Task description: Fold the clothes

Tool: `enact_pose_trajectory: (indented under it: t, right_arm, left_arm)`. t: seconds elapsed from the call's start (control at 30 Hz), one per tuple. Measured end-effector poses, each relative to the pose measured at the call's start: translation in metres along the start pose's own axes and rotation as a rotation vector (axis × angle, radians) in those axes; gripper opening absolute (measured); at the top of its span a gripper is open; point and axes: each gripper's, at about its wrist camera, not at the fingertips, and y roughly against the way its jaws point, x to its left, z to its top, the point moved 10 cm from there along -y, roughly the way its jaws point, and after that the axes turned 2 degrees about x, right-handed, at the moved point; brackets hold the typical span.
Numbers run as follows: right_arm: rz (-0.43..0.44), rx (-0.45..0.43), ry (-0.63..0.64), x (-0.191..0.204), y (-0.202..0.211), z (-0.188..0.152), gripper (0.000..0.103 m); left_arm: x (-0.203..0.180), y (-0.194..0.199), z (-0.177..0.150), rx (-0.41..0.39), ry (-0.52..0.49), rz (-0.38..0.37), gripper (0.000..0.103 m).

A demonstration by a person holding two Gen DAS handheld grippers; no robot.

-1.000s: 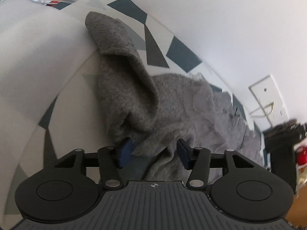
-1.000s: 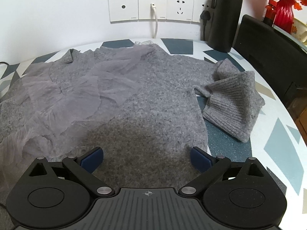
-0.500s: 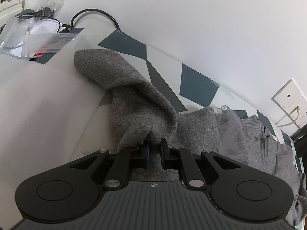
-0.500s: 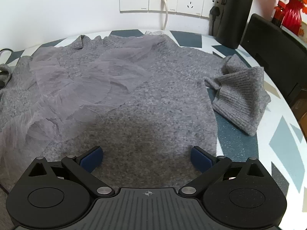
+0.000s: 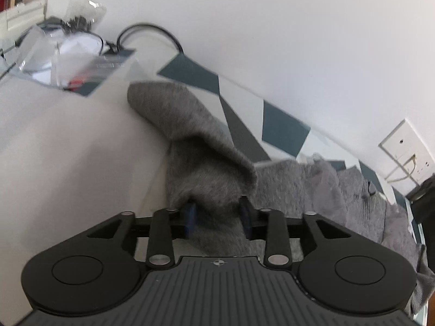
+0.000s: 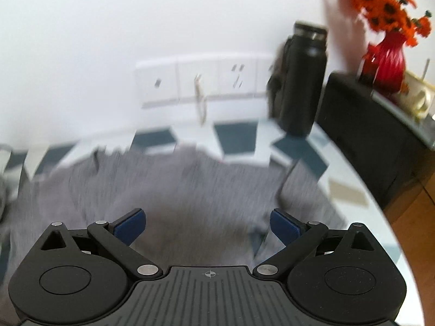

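Note:
A grey knit sweater lies spread on the patterned table. One of its sleeves runs away to the upper left in the left wrist view, its near part bunched into a raised fold. My left gripper has that fold between its blue pads, and its jaws are opening. The sweater's body stretches off to the right. My right gripper hangs above the sweater's near hem, open wide with nothing between its fingers. This view is blurred by motion.
A black flask stands at the back right by the wall sockets. A red vase with orange flowers sits on a dark cabinet further right. Clear plastic bags and a black cable lie at the far left.
My left gripper shut on the sleeve fold and lifted it, and its jaws are now wider apart again. My right gripper has risen away from the sweater, staying open.

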Motion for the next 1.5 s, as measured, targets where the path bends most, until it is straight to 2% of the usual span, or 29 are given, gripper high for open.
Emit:
enact_pose_trajectory:
  t: [0.13,0.27,0.33,0.37,0.4,0.57,0.6,0.77,0.83,0.9,0.93,0.97,1.0,1.03,1.13,1.3,1.43,1.5]
  right_arm:
    - [0.034,-0.05,-0.054,-0.004,0.009,0.031,0.102]
    - [0.049,-0.052,-0.08,-0.004,0.004,0.039,0.102]
    - [0.046,-0.013,-0.075,-0.001,-0.006,0.027,0.102]
    - [0.044,0.015,-0.069,0.001,-0.012,0.018,0.102]
    - [0.042,0.049,-0.061,0.003,-0.02,0.006,0.102]
    - [0.029,0.211,-0.03,0.012,-0.053,-0.056,0.102]
    - [0.029,0.232,-0.024,0.015,-0.057,-0.065,0.102]
    - [0.027,0.271,0.002,0.026,-0.067,-0.084,0.102]
    - [0.027,0.276,0.004,0.028,-0.07,-0.085,0.102]
    - [0.026,0.281,0.005,0.03,-0.073,-0.085,0.102]
    - [0.026,0.284,0.005,0.029,-0.074,-0.086,0.102]
    - [0.026,0.287,0.003,0.028,-0.075,-0.087,0.102]
    - [0.026,0.29,0.002,0.026,-0.075,-0.088,0.102]
    - [0.025,0.291,-0.003,0.024,-0.076,-0.089,0.102]
    - [0.021,0.294,-0.022,0.016,-0.077,-0.092,0.102]
    - [0.027,0.276,-0.045,0.007,-0.078,-0.093,0.102]
    - [0.028,0.268,-0.048,0.007,-0.078,-0.092,0.102]
    - [0.035,0.267,-0.051,0.007,-0.078,-0.092,0.102]
  left_arm:
    - [-0.001,0.007,0.01,-0.024,-0.029,-0.007,0.045]
    - [0.002,0.011,0.015,-0.055,-0.026,0.016,0.045]
    - [0.005,0.018,0.019,-0.097,-0.033,0.038,0.051]
    - [0.007,0.022,0.02,-0.117,-0.041,0.053,0.067]
    - [0.008,0.026,0.021,-0.137,-0.049,0.068,0.072]
    - [0.014,0.021,0.027,-0.127,-0.111,0.079,0.072]
    - [0.015,0.017,0.03,-0.12,-0.1,0.071,0.072]
    - [0.011,-0.011,0.045,-0.049,0.083,-0.048,0.072]
    - [0.011,-0.026,0.05,-0.026,0.125,-0.026,0.072]
    - [0.016,-0.036,0.057,-0.042,0.172,0.013,0.072]
    - [0.02,-0.038,0.061,-0.059,0.214,0.005,0.07]
    - [0.025,-0.039,0.065,-0.076,0.256,-0.002,0.047]
    - [0.029,-0.04,0.068,-0.087,0.292,-0.009,0.011]
    - [0.032,-0.038,0.071,-0.089,0.314,-0.004,0.004]
    - [0.032,-0.019,0.082,-0.159,0.311,-0.006,0.005]
    - [0.003,0.014,0.1,-0.227,0.183,-0.082,0.005]
    - [0.01,0.018,0.09,-0.22,0.15,-0.036,0.005]
    - [0.019,0.022,0.081,-0.234,0.099,0.013,0.005]
